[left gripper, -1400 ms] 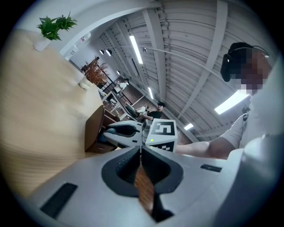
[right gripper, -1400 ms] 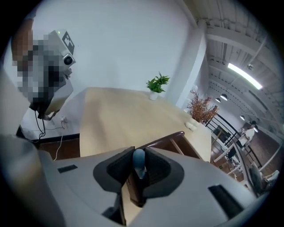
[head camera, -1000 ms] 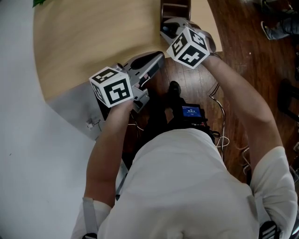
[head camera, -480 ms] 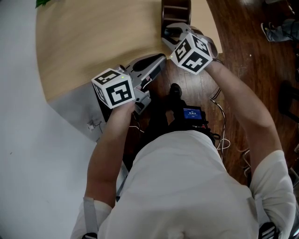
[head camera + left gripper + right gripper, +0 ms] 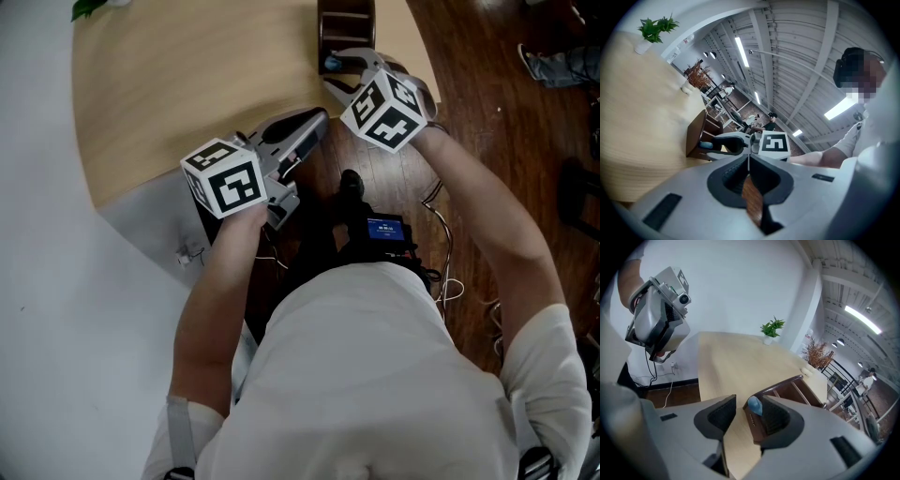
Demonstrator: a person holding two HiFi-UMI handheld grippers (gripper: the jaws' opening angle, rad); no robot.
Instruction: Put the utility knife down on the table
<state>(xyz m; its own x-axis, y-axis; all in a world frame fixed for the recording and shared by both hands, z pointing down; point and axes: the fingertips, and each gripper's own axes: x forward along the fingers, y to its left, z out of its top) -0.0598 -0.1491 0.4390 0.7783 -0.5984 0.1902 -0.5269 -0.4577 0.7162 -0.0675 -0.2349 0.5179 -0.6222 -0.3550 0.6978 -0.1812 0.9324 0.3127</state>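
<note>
A blue end [image 5: 753, 405] of what seems to be the utility knife shows between the jaws of my right gripper [image 5: 749, 411], close against the right jaw, with a dark strip below it beside the wooden rack [image 5: 797, 390]. Those jaws have just been opening; they stand apart and do not press on the knife. In the head view the right gripper [image 5: 328, 73] is at the table's near edge, blue end [image 5: 325, 64] beside it. My left gripper [image 5: 317, 120] hovers at the table edge, its jaws [image 5: 748, 159] meeting with nothing between them.
The pale wooden table [image 5: 187, 84] has a rounded near edge. The dark brown rack [image 5: 349, 23] stands at its right end; a small potted plant [image 5: 771, 329] stands far back. Cables and a device with a blue screen [image 5: 384, 225] lie on the wooden floor below.
The right gripper's jaws have spread apart, and the blue end now shows beside them in the head view. The left gripper has stayed where it was.
</note>
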